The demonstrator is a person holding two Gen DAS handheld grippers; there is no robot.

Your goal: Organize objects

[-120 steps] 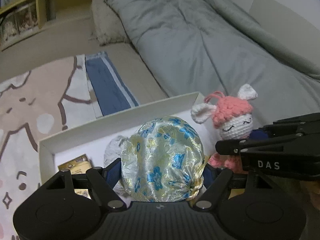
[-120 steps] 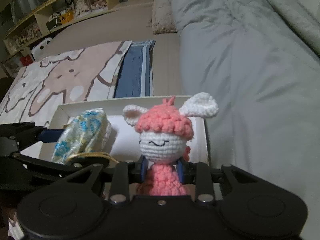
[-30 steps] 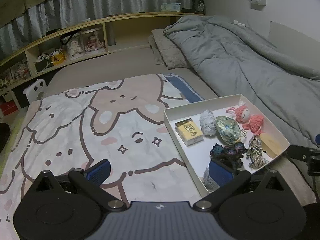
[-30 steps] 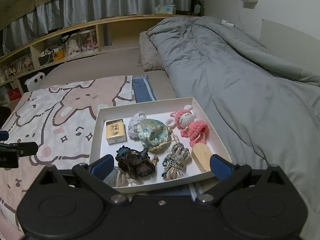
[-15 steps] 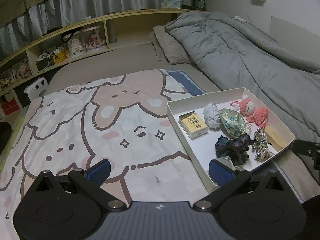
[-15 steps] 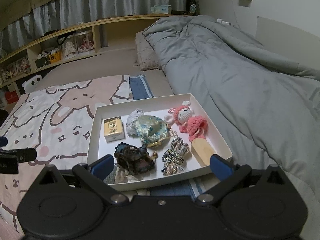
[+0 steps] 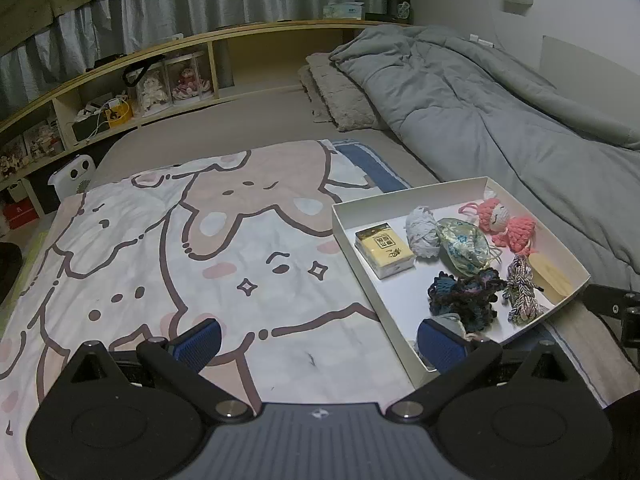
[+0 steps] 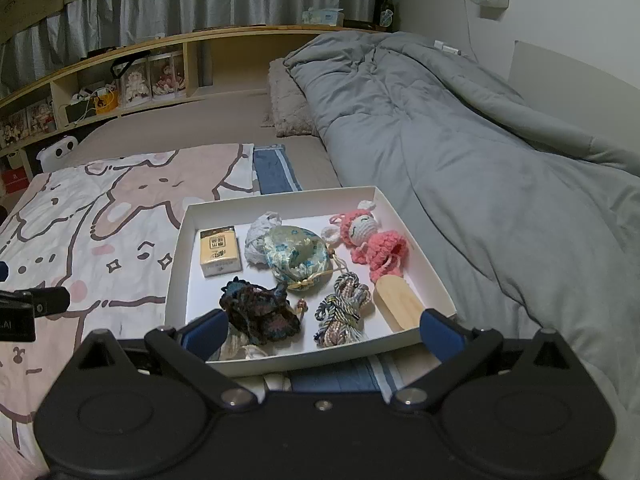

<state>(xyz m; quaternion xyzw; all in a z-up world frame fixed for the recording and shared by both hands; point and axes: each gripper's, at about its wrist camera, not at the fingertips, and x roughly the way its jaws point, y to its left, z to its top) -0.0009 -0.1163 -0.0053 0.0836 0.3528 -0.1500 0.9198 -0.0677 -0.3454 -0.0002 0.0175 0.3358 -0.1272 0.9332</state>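
A white shallow box [image 8: 280,195] [image 7: 404,194] lies on the bed. Inside it are a pink crochet doll [image 8: 374,240] [image 7: 506,222], a floral silk pouch [image 8: 298,258] [image 7: 462,246], a yellow packet [image 8: 219,250] [image 7: 384,250], a grey wad [image 8: 258,236] [image 7: 422,230], a dark crochet piece [image 8: 260,310] [image 7: 464,294], a braided cord bundle [image 8: 342,306] [image 7: 522,294] and a wooden piece [image 8: 400,300] [image 7: 554,278]. My right gripper [image 8: 322,334] is open and empty, pulled back before the box's near edge. My left gripper [image 7: 320,340] is open and empty, over the cartoon blanket at the box's left corner.
The cartoon-print blanket [image 7: 180,248] covers the bed's left side, with a blue striped cloth [image 8: 274,170] under the box. A grey duvet [image 8: 460,140] lies along the right, a pillow [image 7: 340,92] behind. Wooden shelves [image 7: 140,80] with dolls line the back.
Four seconds ago the left gripper held the silk pouch and the right held the pink doll over the box. Both now lie in the box, and both grippers are open and drawn back.
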